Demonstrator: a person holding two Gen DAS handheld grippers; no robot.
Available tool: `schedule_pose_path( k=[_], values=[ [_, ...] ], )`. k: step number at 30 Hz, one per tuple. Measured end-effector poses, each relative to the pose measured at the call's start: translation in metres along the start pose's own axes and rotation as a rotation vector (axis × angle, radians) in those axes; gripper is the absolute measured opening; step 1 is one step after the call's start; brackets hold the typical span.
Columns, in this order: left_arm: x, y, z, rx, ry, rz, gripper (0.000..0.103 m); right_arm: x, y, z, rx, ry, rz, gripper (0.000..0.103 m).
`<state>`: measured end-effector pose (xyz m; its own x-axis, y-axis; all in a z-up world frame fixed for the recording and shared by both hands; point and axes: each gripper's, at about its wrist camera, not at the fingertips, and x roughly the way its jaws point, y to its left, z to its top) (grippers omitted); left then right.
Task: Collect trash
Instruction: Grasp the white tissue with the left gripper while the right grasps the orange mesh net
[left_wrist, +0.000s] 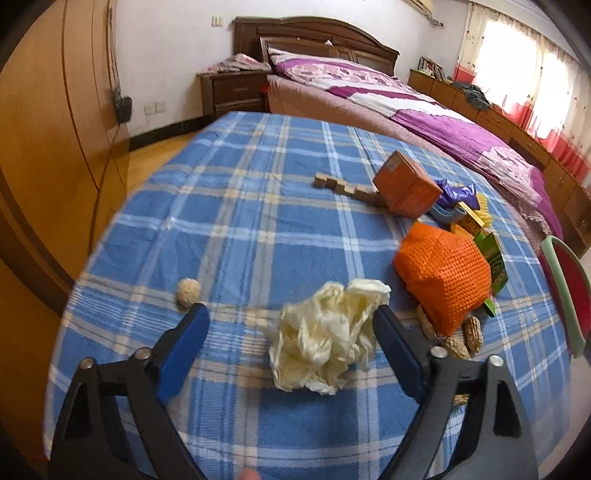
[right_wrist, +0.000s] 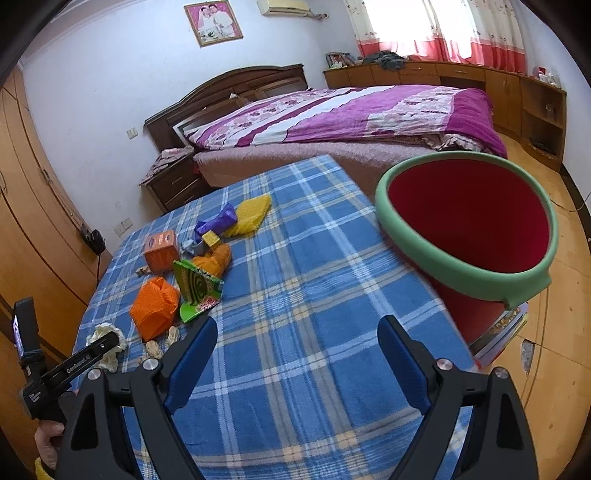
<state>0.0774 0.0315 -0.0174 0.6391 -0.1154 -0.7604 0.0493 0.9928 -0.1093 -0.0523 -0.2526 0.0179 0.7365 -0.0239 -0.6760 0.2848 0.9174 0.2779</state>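
A crumpled cream tissue (left_wrist: 325, 336) lies on the blue plaid tablecloth (left_wrist: 240, 206). My left gripper (left_wrist: 291, 317) is open, its blue pads on either side of the tissue; the right pad is at the tissue's edge. The tissue also shows in the right wrist view (right_wrist: 105, 345), partly hidden by the left gripper body. My right gripper (right_wrist: 297, 334) is open and empty above the cloth (right_wrist: 295, 258). A red bin with a green rim (right_wrist: 469, 229) stands beside the table's right edge.
An orange mesh bag (left_wrist: 443, 273), peanut shells (left_wrist: 472, 332), an orange box (left_wrist: 406, 184), wooden blocks (left_wrist: 343, 186), a green packet (right_wrist: 195, 288), purple and yellow wrappers (right_wrist: 236, 218) and a small ball (left_wrist: 188, 291) lie on the table. A bed (right_wrist: 351, 118) stands behind.
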Motion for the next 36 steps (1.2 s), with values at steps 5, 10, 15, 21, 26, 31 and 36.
schedule_pose_path(
  k=[5,10,15,21,26,31,36],
  values=[
    [0.004,0.001,-0.002,-0.014,0.012,-0.057,0.07,0.009,0.014,0.0,-0.038,0.018,0.016,0.09],
    [0.0,0.0,-0.002,-0.034,0.013,-0.127,0.038,0.017,0.029,0.005,-0.071,0.03,0.029,0.09],
    [-0.012,0.001,-0.001,-0.03,-0.021,-0.126,0.03,0.026,0.046,0.01,-0.102,0.043,0.055,0.09],
    [-0.025,0.017,0.006,-0.068,-0.059,-0.096,0.03,0.043,0.079,0.015,-0.157,0.07,0.108,0.09],
    [-0.027,0.031,0.008,-0.096,-0.072,-0.069,0.03,0.063,0.107,0.016,-0.213,0.123,0.147,0.09],
    [-0.024,0.041,0.005,-0.12,-0.062,-0.073,0.03,0.085,0.134,0.013,-0.267,0.162,0.169,0.09],
    [-0.021,0.046,0.004,-0.133,-0.056,-0.082,0.03,0.102,0.151,0.006,-0.313,0.187,0.176,0.09]
  ],
)
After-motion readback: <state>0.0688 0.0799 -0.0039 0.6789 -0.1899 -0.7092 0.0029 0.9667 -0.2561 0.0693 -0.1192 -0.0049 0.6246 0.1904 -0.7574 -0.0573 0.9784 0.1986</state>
